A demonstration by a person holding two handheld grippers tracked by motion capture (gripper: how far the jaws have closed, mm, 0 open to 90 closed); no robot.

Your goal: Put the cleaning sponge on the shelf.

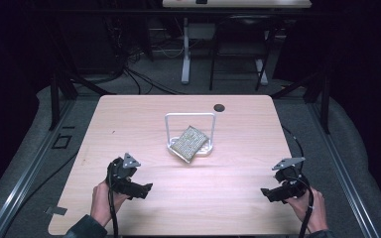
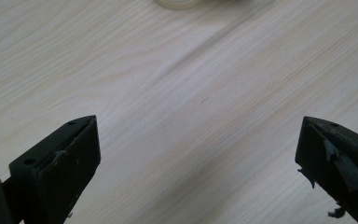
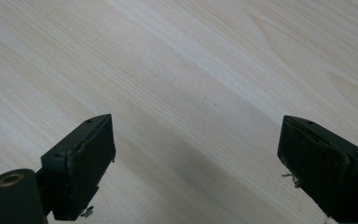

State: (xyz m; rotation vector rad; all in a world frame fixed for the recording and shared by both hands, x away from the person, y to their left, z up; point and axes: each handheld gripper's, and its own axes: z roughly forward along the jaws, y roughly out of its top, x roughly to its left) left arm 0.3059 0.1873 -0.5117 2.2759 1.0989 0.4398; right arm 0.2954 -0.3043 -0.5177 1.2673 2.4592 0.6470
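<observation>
A flat woven greenish-grey square (image 1: 190, 143) leans tilted against a small white wire stand (image 1: 214, 130) in the middle of the pale wood table (image 1: 144, 114). My left gripper (image 1: 147, 189) is held low over the table's near left, well short of the stand, open, with bare wood between its jaws (image 2: 198, 135). My right gripper (image 1: 264, 192) hovers over the near right, also open with nothing between its jaws (image 3: 196, 140). A curved white edge of the stand's base (image 2: 179, 3) peeks in at the top of the left gripper view.
A small dark round hole (image 1: 219, 107) sits near the table's far edge. Beyond the table stand the legs of another desk (image 1: 185, 54) and cables on a dark floor. Metal rails (image 1: 25, 173) run along both sides of the table.
</observation>
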